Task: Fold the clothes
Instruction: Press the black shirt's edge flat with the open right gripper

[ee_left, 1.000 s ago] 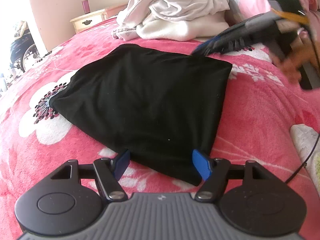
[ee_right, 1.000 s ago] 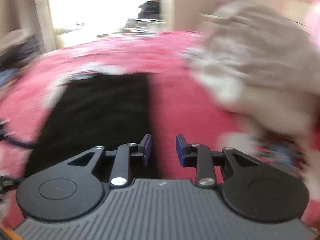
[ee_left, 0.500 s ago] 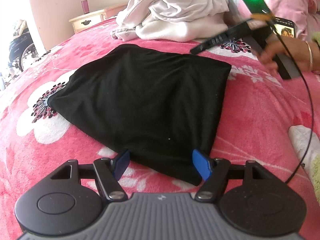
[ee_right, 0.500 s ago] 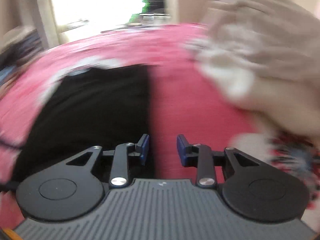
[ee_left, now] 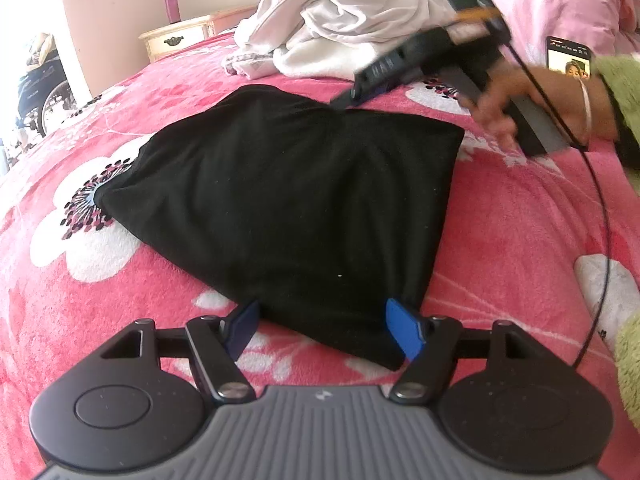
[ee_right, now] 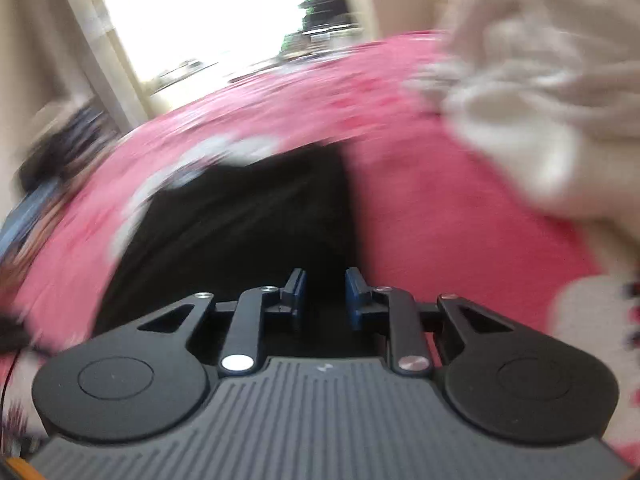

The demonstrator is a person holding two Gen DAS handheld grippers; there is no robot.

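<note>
A folded black garment (ee_left: 288,200) lies flat on the pink flowered blanket (ee_left: 520,232). My left gripper (ee_left: 324,320) stands open and wide at the garment's near edge, its blue pads (ee_left: 404,334) on either side of the near corner without pinching it. A hand holds my right gripper (ee_left: 348,98), whose tips reach the garment's far edge. In the blurred right wrist view the right gripper (ee_right: 326,280) hovers over the black garment (ee_right: 240,232). Its jaws are closing, a narrow gap remains, and nothing is pinched between them.
A heap of white and cream clothes (ee_left: 352,20) sits at the far side of the bed, and it also fills the right of the right wrist view (ee_right: 540,100). A phone (ee_left: 568,58), a black cable (ee_left: 600,200) and a cream nightstand (ee_left: 180,38) are around.
The right gripper has swung down and left onto the black garment's far edge and rolled, so the cloth now lies under its fingers. The left gripper and the garment have not moved.
</note>
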